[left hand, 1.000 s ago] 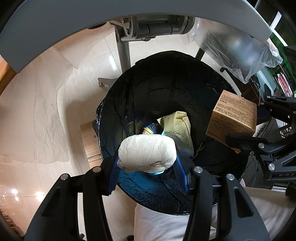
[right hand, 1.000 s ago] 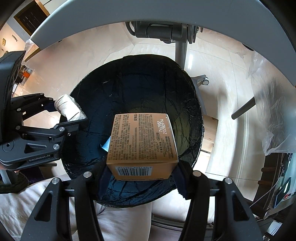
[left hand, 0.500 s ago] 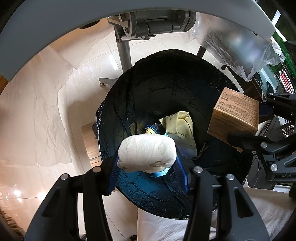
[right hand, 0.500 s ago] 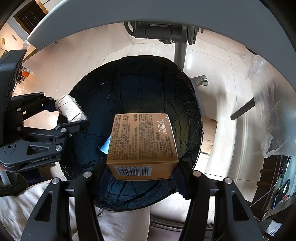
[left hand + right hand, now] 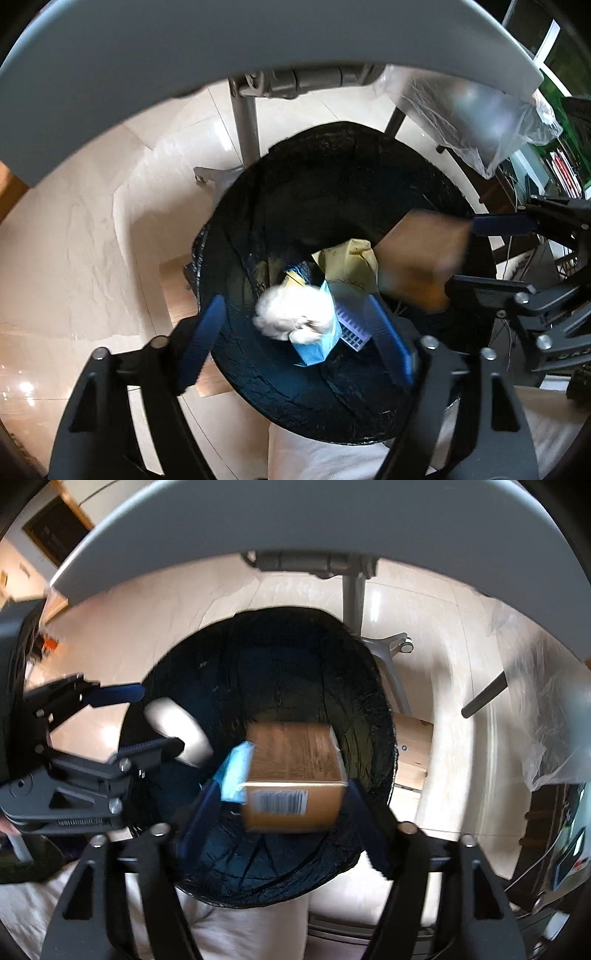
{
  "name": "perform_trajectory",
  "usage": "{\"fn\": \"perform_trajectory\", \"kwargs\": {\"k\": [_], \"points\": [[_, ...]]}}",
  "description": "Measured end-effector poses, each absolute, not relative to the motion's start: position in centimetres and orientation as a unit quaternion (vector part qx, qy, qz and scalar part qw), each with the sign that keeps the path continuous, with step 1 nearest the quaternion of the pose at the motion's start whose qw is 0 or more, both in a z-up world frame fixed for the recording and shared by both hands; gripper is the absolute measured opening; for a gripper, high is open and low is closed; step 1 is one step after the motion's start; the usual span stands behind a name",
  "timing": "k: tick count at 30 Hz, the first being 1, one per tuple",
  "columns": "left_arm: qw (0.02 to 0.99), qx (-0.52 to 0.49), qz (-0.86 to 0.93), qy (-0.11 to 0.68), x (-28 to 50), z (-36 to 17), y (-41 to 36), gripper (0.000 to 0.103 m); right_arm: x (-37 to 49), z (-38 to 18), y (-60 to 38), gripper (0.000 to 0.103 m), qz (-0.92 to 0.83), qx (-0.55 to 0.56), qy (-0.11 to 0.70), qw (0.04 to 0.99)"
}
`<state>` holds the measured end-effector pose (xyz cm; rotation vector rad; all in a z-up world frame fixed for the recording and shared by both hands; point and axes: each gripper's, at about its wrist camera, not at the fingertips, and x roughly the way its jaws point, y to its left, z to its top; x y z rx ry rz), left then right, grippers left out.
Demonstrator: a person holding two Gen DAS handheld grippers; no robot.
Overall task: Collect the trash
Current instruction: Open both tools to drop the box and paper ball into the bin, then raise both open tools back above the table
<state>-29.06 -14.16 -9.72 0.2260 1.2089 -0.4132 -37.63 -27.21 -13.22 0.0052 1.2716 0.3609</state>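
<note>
Both opening claws, left claw and right claw, release one white wad and one brown box over one black-lined bin at twelve o'clock.

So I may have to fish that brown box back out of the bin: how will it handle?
The box looks stiff, with crisp edges. Probably light, likely empty packaging. Flat faces should suit a claw, unlikely to roll.

I count one black-lined bin, one brown box, one white wad, one yellow packet and two grippers.
</note>
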Motion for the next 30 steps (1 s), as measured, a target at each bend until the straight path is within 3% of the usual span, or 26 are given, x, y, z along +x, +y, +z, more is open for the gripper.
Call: {"fn": "perform_trajectory", "kwargs": {"k": [9, 16, 22, 27, 30], "points": [[0.796, 0.094, -0.187, 0.567, -28.7, -9.6, -14.0, 0.084, -37.2, -12.8, -28.2, 0.082, 0.166, 0.032, 0.589, 0.79], [0.795, 0.07, -0.182, 0.575, -28.5, -9.3, -13.4, 0.084, -37.4, -12.4, -27.8, 0.083, 0.177, 0.025, 0.571, 0.801], [0.818, 0.049, -0.195, 0.539, -30.2, -5.4, -12.3, 0.084, -39.4, -8.1, -28.8, 0.084, 0.19, 0.016, 0.514, 0.836], [0.848, 0.061, -0.207, 0.483, -31.4, -0.2, -11.7, 0.084, -41.5, -2.0, -29.3, 0.094, 0.188, -0.004, 0.429, 0.884], [0.872, 0.052, -0.213, 0.437, -31.3, 3.5, -11.3, 0.1, -42.1, 1.9, -29.5, 0.099, 0.196, 0.002, 0.359, 0.913]]}}
